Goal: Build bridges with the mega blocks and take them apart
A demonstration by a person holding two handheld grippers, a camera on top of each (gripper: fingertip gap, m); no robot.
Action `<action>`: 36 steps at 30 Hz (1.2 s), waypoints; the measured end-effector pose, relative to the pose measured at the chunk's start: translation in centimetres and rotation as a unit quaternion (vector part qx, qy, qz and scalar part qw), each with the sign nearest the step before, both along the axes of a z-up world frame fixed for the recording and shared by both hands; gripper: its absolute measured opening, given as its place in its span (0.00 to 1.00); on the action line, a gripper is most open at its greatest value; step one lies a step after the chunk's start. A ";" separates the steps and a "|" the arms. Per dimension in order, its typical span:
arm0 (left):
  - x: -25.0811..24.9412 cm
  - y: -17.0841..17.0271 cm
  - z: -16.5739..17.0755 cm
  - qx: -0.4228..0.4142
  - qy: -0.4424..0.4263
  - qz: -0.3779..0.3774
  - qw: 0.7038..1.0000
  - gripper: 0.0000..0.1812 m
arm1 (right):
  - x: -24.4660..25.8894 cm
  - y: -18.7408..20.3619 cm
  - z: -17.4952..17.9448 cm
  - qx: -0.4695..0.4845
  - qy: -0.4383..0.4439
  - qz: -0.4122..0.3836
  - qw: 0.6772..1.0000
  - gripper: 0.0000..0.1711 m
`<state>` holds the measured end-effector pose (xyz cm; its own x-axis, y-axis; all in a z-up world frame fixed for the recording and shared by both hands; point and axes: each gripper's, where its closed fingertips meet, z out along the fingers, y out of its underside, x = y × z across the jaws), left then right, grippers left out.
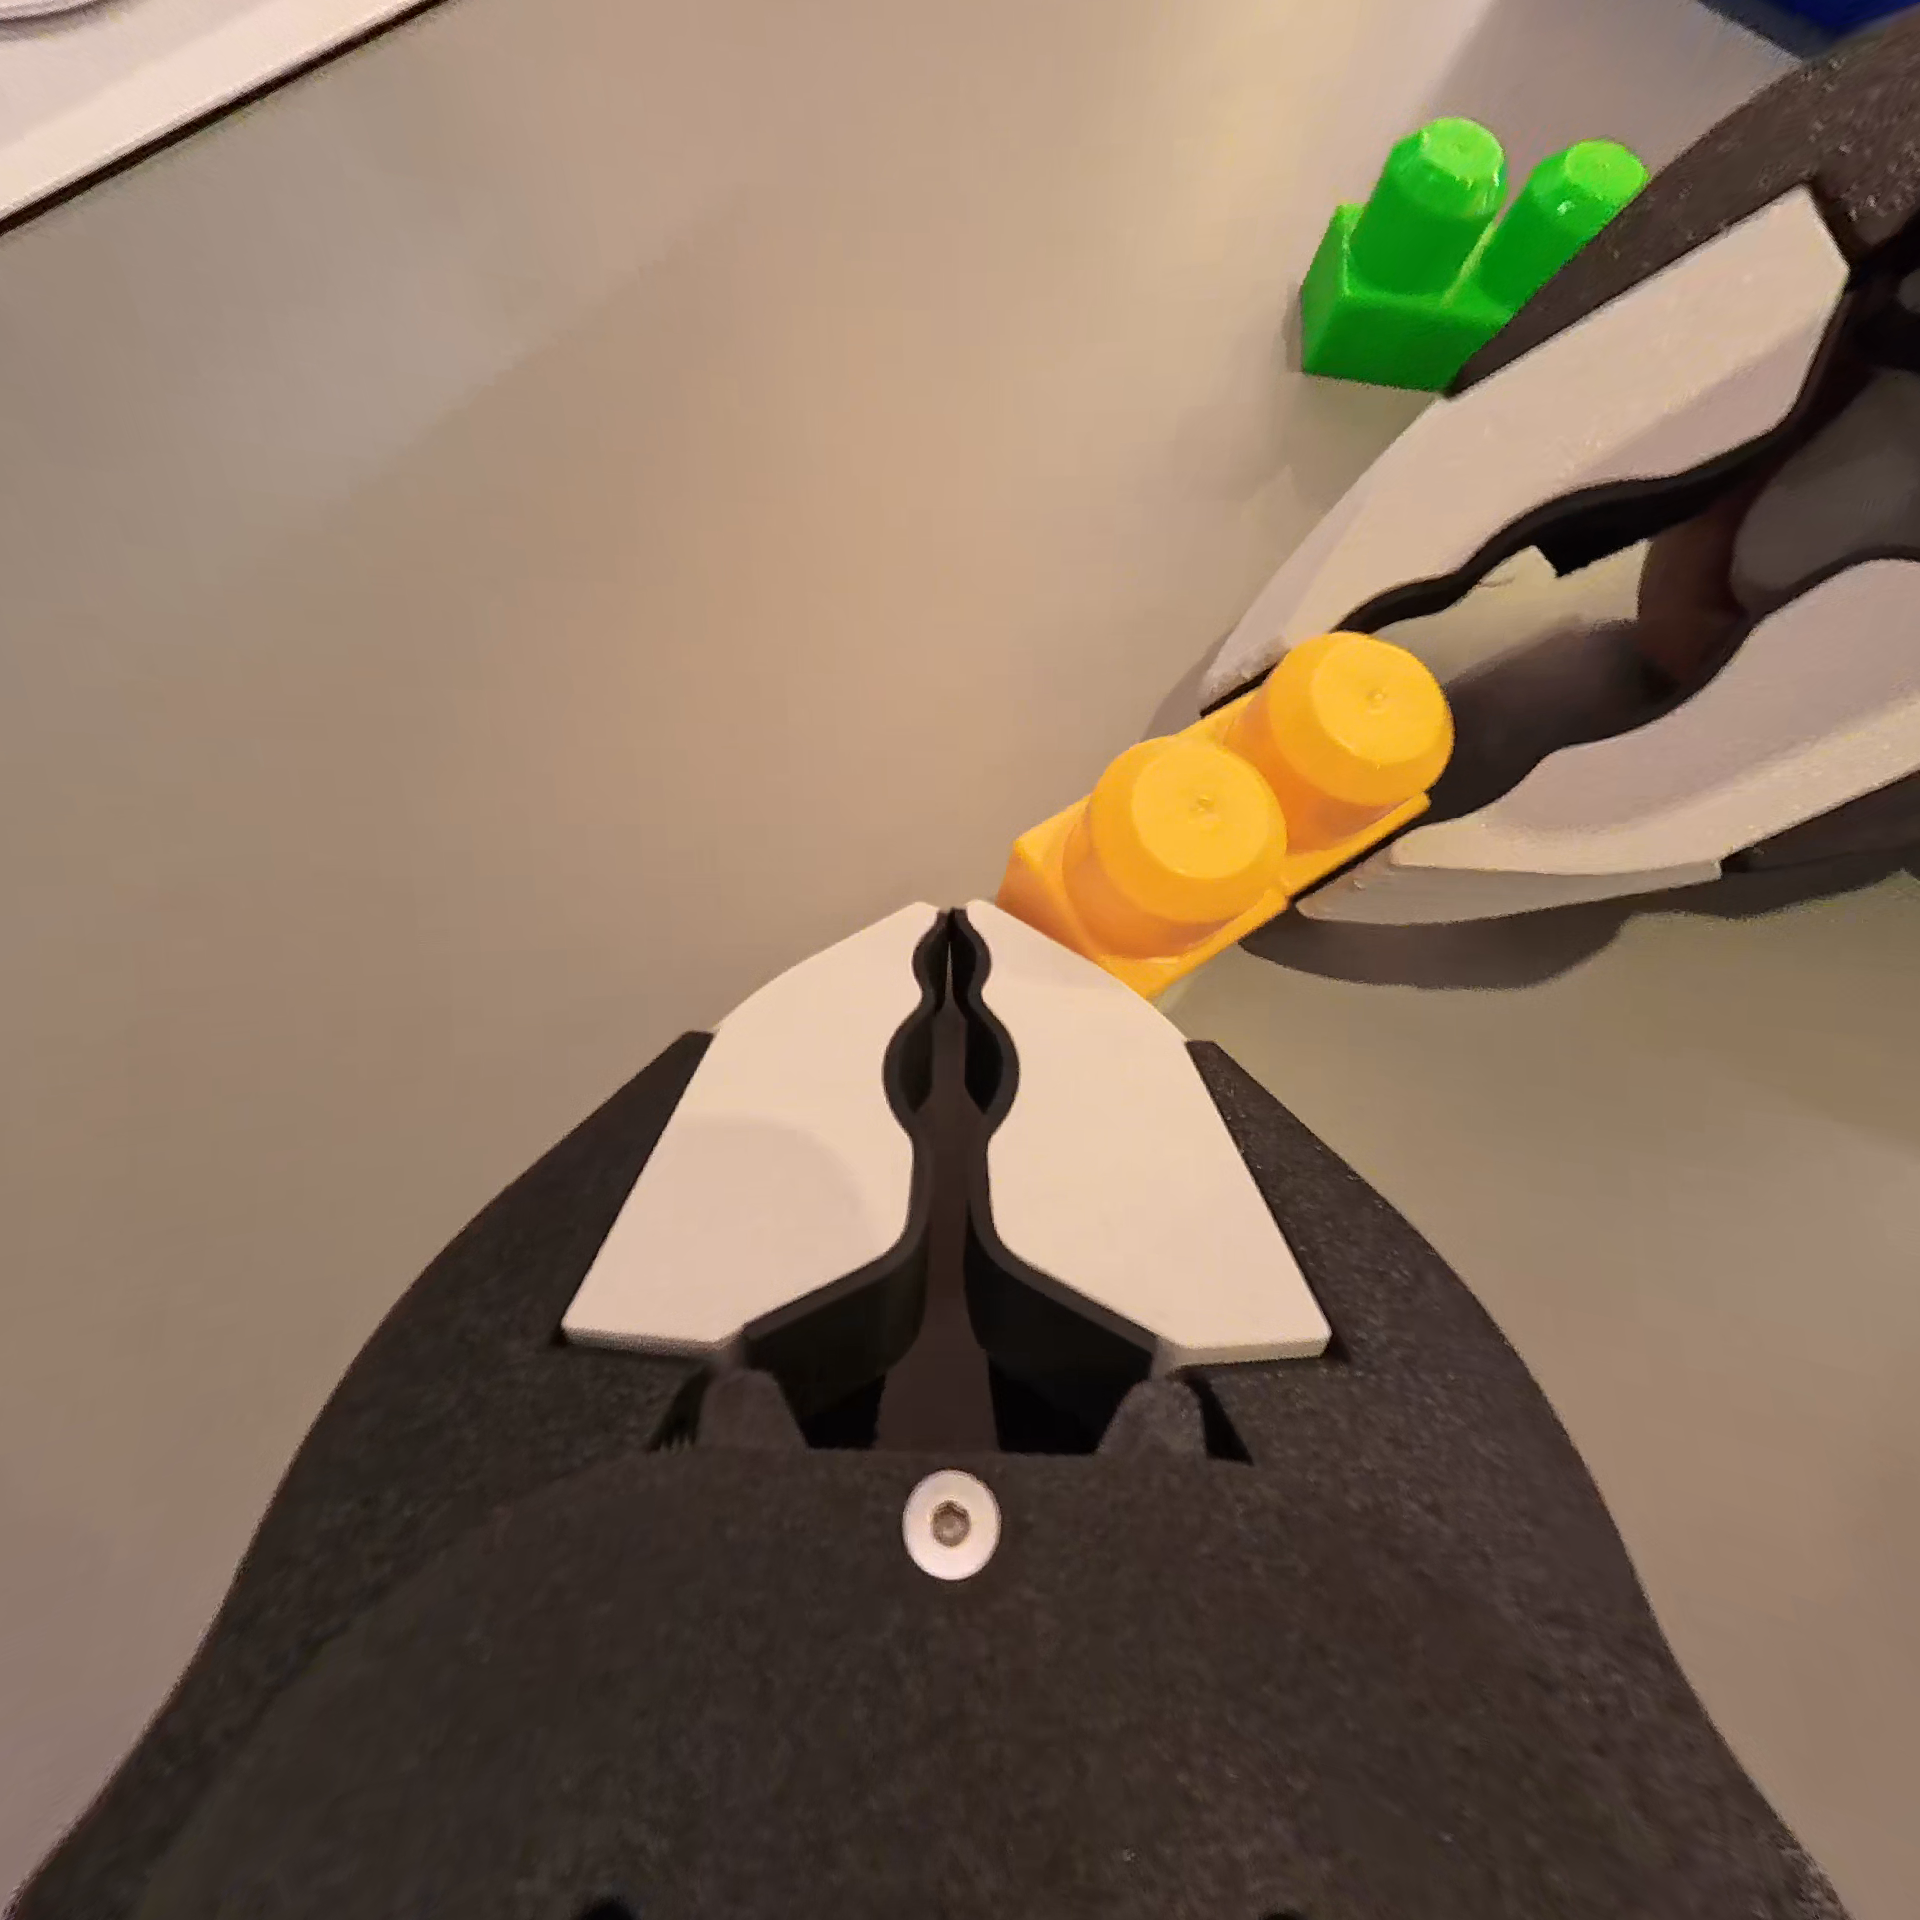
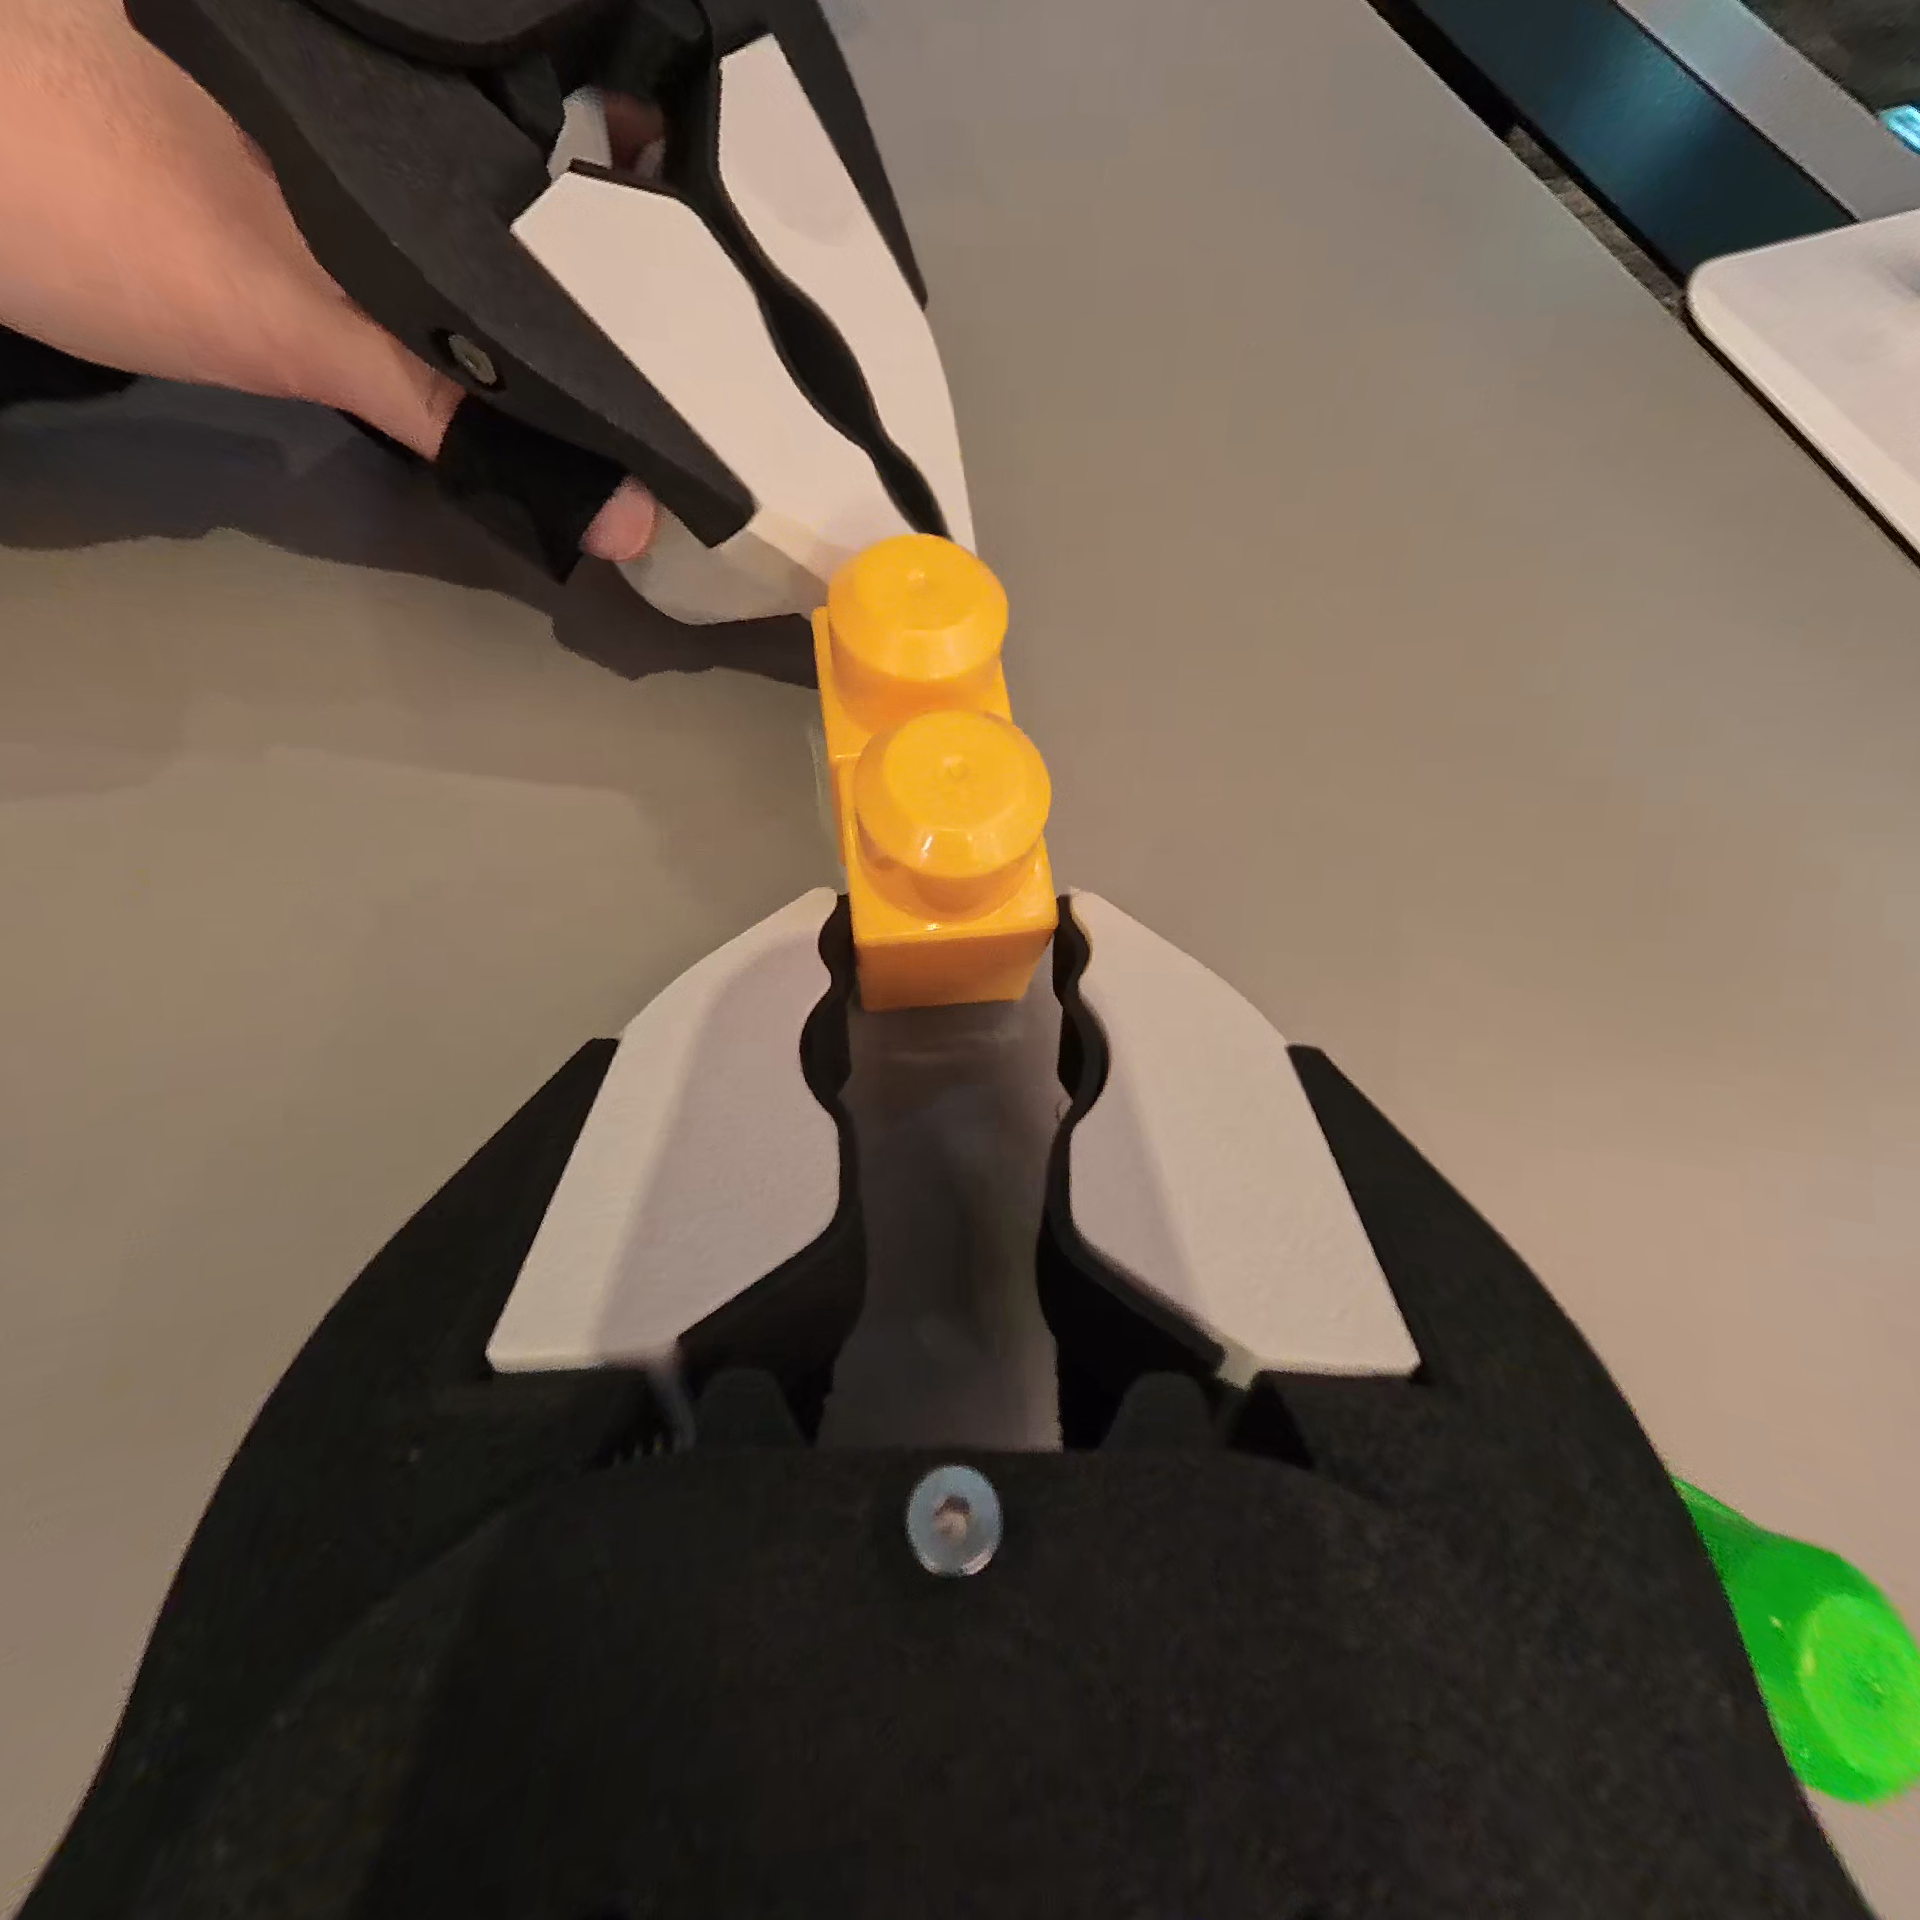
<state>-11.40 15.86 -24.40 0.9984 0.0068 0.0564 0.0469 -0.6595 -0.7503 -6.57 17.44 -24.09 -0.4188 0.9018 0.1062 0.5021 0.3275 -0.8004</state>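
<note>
An orange two-stud block lies on the grey table. My right gripper is shut on its near end, with a pad on each side. In the left wrist view the right gripper's fingers flank the block's far end. My left gripper is shut with nothing between its pads. Its tip sits right at the block's other end, and it also shows in the right wrist view. I cannot tell whether it touches the block. A green two-stud block stands apart, beyond the right gripper.
A person's hand holds the left gripper. A white board lies at the table's far left edge. A white slab and a dark panel sit at the right edge. The green block lies by the right gripper's body.
</note>
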 end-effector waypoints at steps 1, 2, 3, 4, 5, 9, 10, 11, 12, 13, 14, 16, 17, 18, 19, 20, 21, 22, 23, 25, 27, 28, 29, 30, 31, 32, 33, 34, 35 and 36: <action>0.1 -0.7 0.0 -0.004 0.000 -0.001 1.000 0.00 | 0.0 -0.4 0.0 -0.003 -0.001 0.008 1.000 0.21; 0.3 -1.4 0.0 -0.007 0.000 -0.001 1.000 0.00 | -0.1 -0.9 0.0 -0.005 -0.003 0.017 1.000 0.21; 0.4 -2.1 0.1 -0.008 0.002 0.000 1.000 0.00 | 0.0 -1.6 0.0 -0.009 -0.005 0.030 1.000 0.21; 0.5 -2.9 0.1 -0.010 0.006 0.002 1.000 0.00 | 0.0 -2.3 0.0 -0.011 -0.007 0.040 0.999 0.21; 0.5 -3.6 0.1 -0.010 0.009 0.004 1.000 0.01 | 0.0 -2.9 0.0 -0.013 -0.008 0.049 0.999 0.21; 0.6 -5.2 0.1 -0.007 0.007 0.012 1.000 0.02 | 0.1 -4.5 -0.1 -0.015 -0.010 0.065 0.998 0.21; 0.5 -5.4 0.0 -0.009 0.006 0.013 1.000 0.04 | 0.1 -4.7 -0.1 -0.016 -0.010 0.066 0.998 0.21; 0.4 -5.6 -0.2 -0.014 0.004 0.016 1.000 0.07 | 0.2 -4.8 -0.1 -0.017 -0.011 0.066 0.998 0.21; 0.3 -5.8 -0.3 -0.020 0.000 0.020 1.000 0.10 | 0.2 -4.8 -0.1 -0.018 -0.011 0.065 0.998 0.21; 0.2 -6.1 -0.4 -0.020 -0.006 0.023 1.000 0.13 | 0.2 -4.8 -0.1 -0.019 -0.011 0.064 0.998 0.21; 0.2 -6.3 -0.2 -0.016 -0.013 0.026 0.999 0.15 | 0.2 -4.9 -0.1 -0.020 -0.011 0.064 0.998 0.21; 0.2 -7.1 0.3 0.000 -0.012 0.036 0.999 0.22 | 0.3 -5.0 -0.1 -0.021 -0.012 0.061 0.998 0.21; 0.2 -7.5 0.6 0.008 -0.005 0.041 0.999 0.26 | 0.3 -5.0 -0.1 -0.023 -0.014 0.057 0.998 0.21; 0.3 -8.0 0.9 0.017 0.000 0.045 0.999 0.31 | 0.3 -5.1 -0.1 -0.026 -0.015 0.054 0.998 0.21; 0.6 -8.5 1.3 0.027 0.000 0.047 0.998 0.36 | 0.2 -5.1 -0.1 -0.025 -0.015 0.051 0.998 0.21; 1.2 -8.8 1.7 0.041 -0.008 0.046 0.998 0.42 | 0.2 -5.2 -0.1 -0.027 -0.016 0.048 0.998 0.21; 2.0 -9.1 2.0 0.054 -0.022 0.040 0.997 0.43 | 0.2 -5.5 -0.1 -0.029 -0.017 0.052 0.998 0.21; 2.5 -9.5 2.3 0.066 -0.033 0.040 0.996 0.46 | 0.2 -5.9 -0.1 -0.030 -0.018 0.058 0.998 0.21; 2.8 -9.8 2.5 0.073 -0.037 0.047 0.996 0.48 | 0.3 -6.1 -0.1 -0.028 -0.017 0.063 0.998 0.21; 3.1 -10.4 2.7 0.078 -0.032 0.054 0.995 0.45 | 0.3 -6.3 -0.1 -0.023 -0.016 0.068 0.997 0.21; 3.1 -11.0 2.2 0.060 -0.016 0.060 0.996 0.42 | 0.4 -6.5 -0.1 -0.028 -0.018 0.077 0.996 0.21; 3.2 -11.2 1.9 0.051 -0.008 0.059 0.997 0.40 | 0.5 -6.6 -0.1 -0.030 -0.019 0.083 0.996 0.21; 3.1 -11.1 1.6 0.043 -0.002 0.058 0.997 0.38 | 0.6 -6.8 -0.1 -0.031 -0.020 0.090 0.995 0.21; 2.9 -11.0 1.3 0.035 0.008 0.059 0.998 0.37 | 0.7 -6.9 -0.1 -0.030 -0.020 0.097 0.995 0.21; 2.4 -10.9 1.0 0.026 0.020 0.066 0.997 0.36 | 0.7 -6.9 -0.1 -0.029 -0.020 0.099 0.994 0.21; 1.8 -10.8 0.8 0.017 0.029 0.073 0.997 0.36 | 0.7 -7.0 -0.1 -0.029 -0.020 0.101 0.994 0.21; 1.6 -10.7 0.7 0.010 0.033 0.072 0.997 0.35 | 0.8 -7.0 -0.1 -0.029 -0.020 0.104 0.994 0.21; 1.4 -10.5 0.7 0.004 0.034 0.073 0.997 0.33 | 0.8 -7.1 -0.1 -0.028 -0.020 0.105 0.994 0.21; 1.1 -10.4 0.7 0.002 0.038 0.076 0.996 0.33 | 0.8 -7.1 -0.1 -0.029 -0.020 0.106 0.994 0.21; 0.9 -10.3 0.7 0.003 0.042 0.076 0.996 0.33 | 0.8 -7.2 -0.1 -0.029 -0.020 0.110 0.993 0.21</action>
